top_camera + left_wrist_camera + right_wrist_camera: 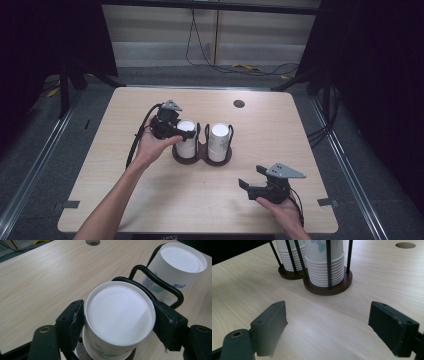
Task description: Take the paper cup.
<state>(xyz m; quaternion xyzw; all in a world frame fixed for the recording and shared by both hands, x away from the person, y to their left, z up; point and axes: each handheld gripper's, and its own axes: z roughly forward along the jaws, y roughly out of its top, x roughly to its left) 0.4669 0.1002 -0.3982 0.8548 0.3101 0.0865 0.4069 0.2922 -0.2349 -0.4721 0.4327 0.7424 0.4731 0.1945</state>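
Note:
A dark two-slot cup holder (202,159) stands mid-table with a stack of upside-down white flower-print paper cups in each slot. My left gripper (184,131) reaches in from the left at the top of the left stack. In the left gripper view its jaws sit against both sides of the top paper cup (120,317), and the left gripper (117,321) is shut on it. The other stack (219,137) stands just to the right (175,267). My right gripper (250,177) rests near the table's front right, open, with bare wood between its jaws (327,325), facing the holder (328,287).
A round cable hole (239,103) lies in the tabletop behind the holder. The wooden table (125,175) is bare on the left and front. Cables lie on the floor beyond the far edge, and dark curtains hang on both sides.

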